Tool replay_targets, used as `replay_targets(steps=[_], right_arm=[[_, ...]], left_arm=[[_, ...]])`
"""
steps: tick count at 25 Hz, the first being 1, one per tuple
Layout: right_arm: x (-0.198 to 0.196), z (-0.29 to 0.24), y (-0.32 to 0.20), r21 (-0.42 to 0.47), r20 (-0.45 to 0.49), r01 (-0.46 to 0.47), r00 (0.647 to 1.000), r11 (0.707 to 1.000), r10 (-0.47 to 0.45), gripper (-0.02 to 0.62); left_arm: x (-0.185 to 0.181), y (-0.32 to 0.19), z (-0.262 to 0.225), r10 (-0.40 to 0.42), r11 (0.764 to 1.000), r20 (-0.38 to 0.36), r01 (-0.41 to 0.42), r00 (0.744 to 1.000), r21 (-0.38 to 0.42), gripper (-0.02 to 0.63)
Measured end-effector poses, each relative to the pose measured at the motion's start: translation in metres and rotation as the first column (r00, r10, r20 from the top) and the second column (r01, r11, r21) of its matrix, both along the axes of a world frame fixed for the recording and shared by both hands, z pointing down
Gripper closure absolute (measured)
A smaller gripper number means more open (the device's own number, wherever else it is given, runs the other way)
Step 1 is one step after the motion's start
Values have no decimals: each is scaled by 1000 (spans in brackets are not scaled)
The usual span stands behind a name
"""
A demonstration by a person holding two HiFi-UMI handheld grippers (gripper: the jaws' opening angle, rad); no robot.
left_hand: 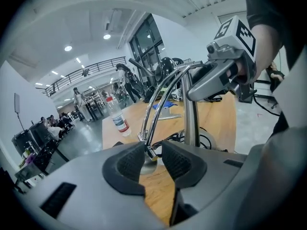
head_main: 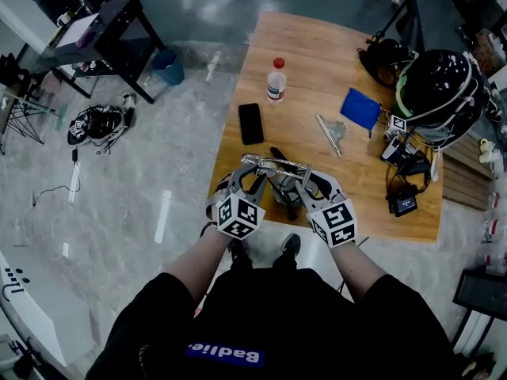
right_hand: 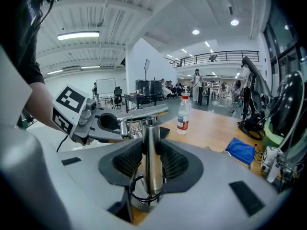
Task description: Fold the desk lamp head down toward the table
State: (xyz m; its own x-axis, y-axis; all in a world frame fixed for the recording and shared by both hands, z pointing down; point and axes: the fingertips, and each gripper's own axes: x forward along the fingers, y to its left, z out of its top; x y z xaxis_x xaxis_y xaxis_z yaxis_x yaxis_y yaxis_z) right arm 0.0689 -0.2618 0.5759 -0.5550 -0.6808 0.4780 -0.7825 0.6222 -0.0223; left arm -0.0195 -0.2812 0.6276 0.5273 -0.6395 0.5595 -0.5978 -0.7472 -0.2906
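The silver desk lamp [head_main: 273, 164] stands at the near edge of the wooden table [head_main: 301, 46], with both grippers at it. My right gripper [right_hand: 151, 161] is shut on the lamp's upright post [right_hand: 151, 143], just above the round base. From the post top, twin curved rods [left_hand: 160, 97] arc down to a tip with a small brass piece. That tip lies between the pads of my left gripper [left_hand: 152, 150], whose jaws stand open around it without pressing. In the head view the left gripper [head_main: 247, 179] is left of the post and the right gripper [head_main: 307, 184] right of it.
Farther back on the table are a water bottle [head_main: 276, 80], a black phone [head_main: 250, 123], a blue cloth [head_main: 361, 108], a metal tool [head_main: 329, 133], a black helmet [head_main: 438, 93] and small devices [head_main: 404, 203]. A black cable [left_hand: 175, 139] coils by the lamp base.
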Motion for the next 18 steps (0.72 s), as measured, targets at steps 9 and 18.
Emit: replay_targets(steps=[9, 18], right_arm=[[-1, 3, -3, -7, -10, -29, 1000, 1000, 29, 480], [-1, -7, 6, 34, -71, -56, 996, 998, 58, 472]], left_arm=[[12, 3, 13, 15, 999, -32, -16, 999, -51, 497], [-4, 5, -40, 108, 994, -70, -108, 992, 14, 494]])
